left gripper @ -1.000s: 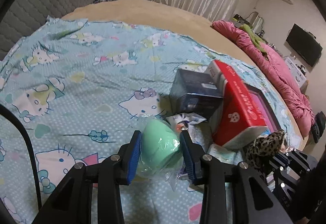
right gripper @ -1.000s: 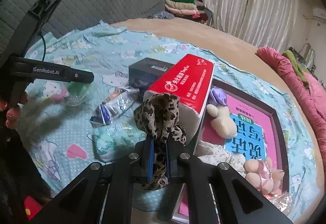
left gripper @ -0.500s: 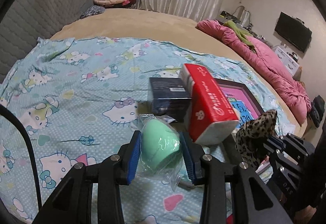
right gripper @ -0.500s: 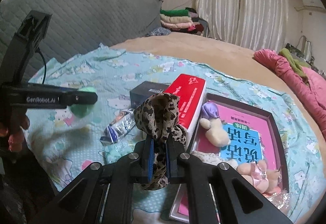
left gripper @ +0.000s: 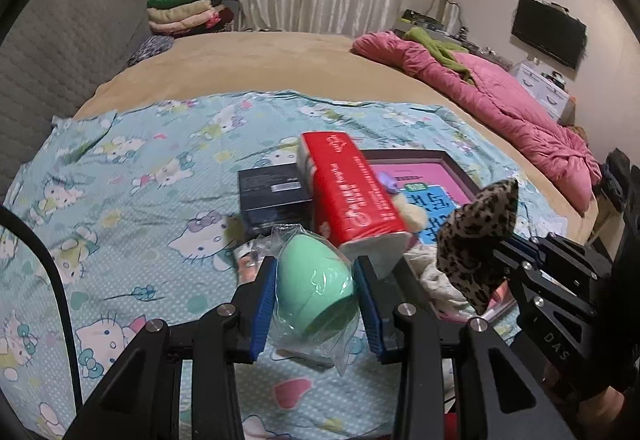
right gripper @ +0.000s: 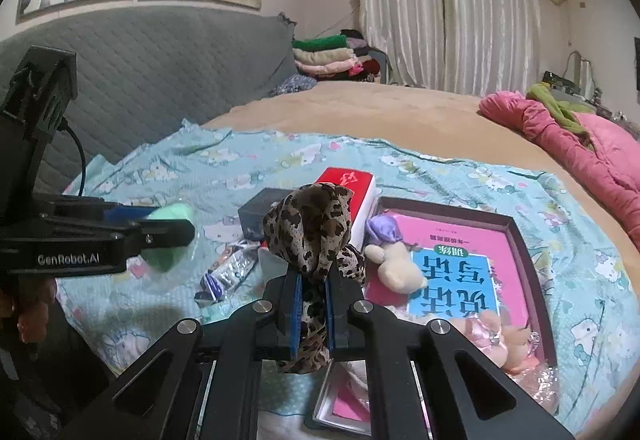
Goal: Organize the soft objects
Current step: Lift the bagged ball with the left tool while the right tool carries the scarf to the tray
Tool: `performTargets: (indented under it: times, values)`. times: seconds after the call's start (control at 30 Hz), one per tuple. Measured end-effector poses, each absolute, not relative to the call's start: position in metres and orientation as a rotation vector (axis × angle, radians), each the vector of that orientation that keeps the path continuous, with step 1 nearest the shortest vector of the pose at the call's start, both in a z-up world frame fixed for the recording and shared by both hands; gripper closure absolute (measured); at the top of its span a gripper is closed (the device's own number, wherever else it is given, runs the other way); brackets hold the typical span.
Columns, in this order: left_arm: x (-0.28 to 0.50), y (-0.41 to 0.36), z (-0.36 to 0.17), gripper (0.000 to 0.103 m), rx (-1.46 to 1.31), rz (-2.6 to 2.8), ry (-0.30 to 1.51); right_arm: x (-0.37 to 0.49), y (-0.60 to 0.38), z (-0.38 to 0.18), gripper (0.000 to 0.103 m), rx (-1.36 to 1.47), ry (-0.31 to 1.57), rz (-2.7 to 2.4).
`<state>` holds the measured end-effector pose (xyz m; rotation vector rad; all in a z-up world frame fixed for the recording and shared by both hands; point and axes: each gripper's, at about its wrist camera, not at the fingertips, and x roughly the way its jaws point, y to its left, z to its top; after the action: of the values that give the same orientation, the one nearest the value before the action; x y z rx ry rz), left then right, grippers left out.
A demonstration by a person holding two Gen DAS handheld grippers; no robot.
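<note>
The left gripper held the bagged green sponge between half-open jaws, above the bed. The right gripper had its jaws closed tight on the leopard cloth.

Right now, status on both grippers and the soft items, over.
Left gripper shut on bagged mint-green egg-shaped sponge. Right gripper shut on leopard-print fabric scrunchie. Both clear of the bed; red tissue pack ahead.

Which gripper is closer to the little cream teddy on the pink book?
The right gripper, shut on the leopard-print cloth, hovers just beside the cream teddy. The left gripper, holding the green sponge, is farther off, past the red tissue pack.
</note>
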<state>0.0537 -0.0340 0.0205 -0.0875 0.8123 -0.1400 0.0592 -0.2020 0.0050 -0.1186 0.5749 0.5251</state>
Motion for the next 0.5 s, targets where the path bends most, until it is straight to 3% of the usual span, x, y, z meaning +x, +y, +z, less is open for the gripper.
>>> performTargets:
  times: [0.5]
  values:
    - [0.047, -0.071, 0.042, 0.064, -0.029, -0.177, 0.803, 0.055, -0.228, 0.025, 0.094, -0.034, 0.536, 0.480]
